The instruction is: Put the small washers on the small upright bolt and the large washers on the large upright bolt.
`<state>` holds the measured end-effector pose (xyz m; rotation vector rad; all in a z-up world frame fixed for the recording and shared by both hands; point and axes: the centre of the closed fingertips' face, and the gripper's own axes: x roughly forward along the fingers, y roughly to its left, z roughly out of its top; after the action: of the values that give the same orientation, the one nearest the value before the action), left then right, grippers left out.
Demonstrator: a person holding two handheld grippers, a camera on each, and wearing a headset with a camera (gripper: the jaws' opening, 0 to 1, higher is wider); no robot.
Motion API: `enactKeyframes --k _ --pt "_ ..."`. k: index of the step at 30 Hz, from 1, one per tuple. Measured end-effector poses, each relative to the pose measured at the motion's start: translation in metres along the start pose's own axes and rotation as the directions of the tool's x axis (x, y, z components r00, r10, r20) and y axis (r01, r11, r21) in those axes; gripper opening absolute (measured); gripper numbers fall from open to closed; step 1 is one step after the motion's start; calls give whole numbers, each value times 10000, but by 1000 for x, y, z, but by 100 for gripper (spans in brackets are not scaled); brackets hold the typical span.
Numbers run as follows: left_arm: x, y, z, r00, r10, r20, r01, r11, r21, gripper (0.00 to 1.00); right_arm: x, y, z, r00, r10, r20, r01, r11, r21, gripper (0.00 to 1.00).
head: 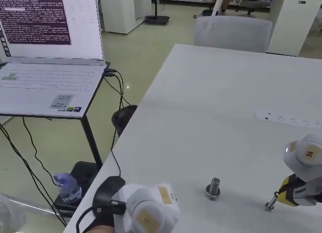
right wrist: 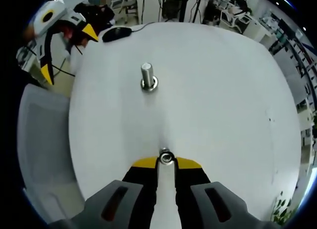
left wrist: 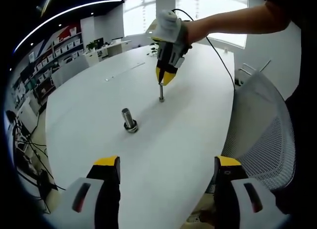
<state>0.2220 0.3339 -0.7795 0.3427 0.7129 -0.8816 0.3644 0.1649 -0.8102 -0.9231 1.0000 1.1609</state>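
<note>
White table (head: 201,117) bears large bolt (head: 213,187), power strip (head: 289,120) beyond, laptop (head: 45,82) beside.

The table (head: 211,117) looked smooth, matt white. The large bolt (head: 213,187) and small bolt (head: 270,203) were shiny bare metal. The near chair (left wrist: 262,130) wore grey mesh.

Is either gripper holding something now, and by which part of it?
The left gripper is open, holding nothing. The right gripper has its jaws close around the top of the small bolt; whether it grips anything there cannot be told.
</note>
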Motion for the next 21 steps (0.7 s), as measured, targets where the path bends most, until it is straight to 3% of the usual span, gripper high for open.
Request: enactKeyframes --k 21 --pt "2 1 -4 9999 -57 -135 56 9999 -86 78 22 -2 -4 9991 155 -400 -172 9989 -436 13"
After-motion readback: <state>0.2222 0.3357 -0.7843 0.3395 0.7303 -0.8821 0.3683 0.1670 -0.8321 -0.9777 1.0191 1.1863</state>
